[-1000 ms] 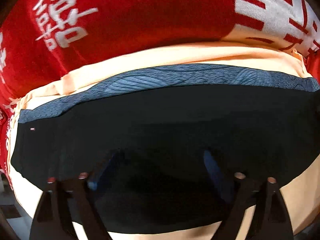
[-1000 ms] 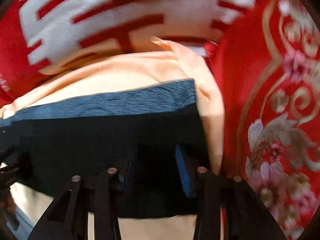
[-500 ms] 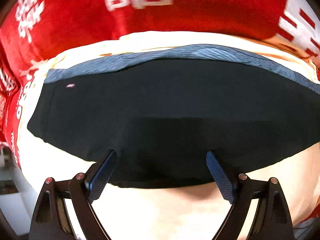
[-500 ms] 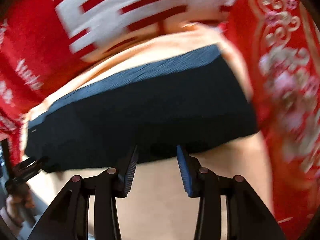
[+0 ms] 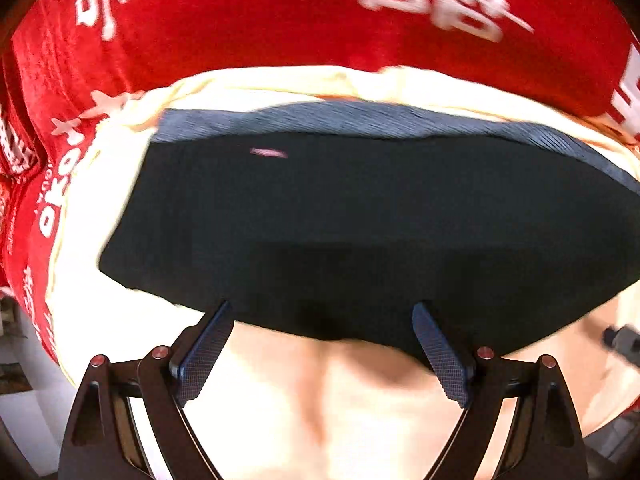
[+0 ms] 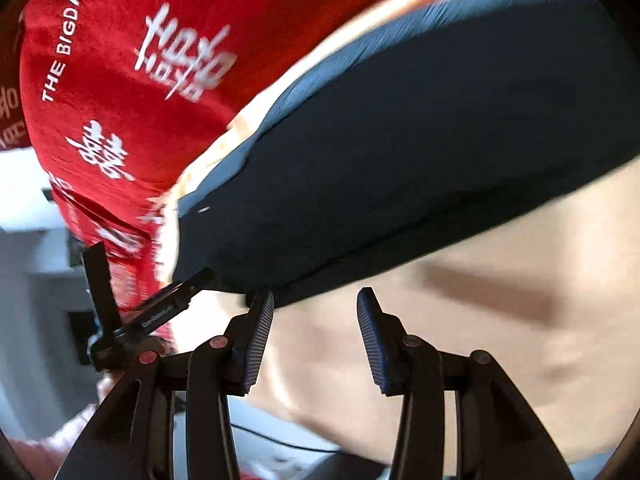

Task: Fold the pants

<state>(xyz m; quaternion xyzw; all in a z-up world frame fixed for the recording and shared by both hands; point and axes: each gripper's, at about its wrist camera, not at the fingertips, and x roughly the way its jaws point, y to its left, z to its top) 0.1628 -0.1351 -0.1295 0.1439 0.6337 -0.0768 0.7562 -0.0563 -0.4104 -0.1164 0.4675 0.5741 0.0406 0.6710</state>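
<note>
A red cloth printed with white characters covers the bed or similar surface, and a pale cream sheet lies spread over it. On that sheet rest the pants, a dark, flat, folded block with a blue-grey waistband along the far edge, nearer the sheet's far side than its near edge. A second ago both tongs stood over the dark cloth; now both sit back past its near hem above bare sheet, which suggests the fold has been laid and released, with either another fold or tidying to come. The left tongs are spread wide and grip nothing. The right tongs are partly parted, holding nothing, their tips just beside the hem.
</note>
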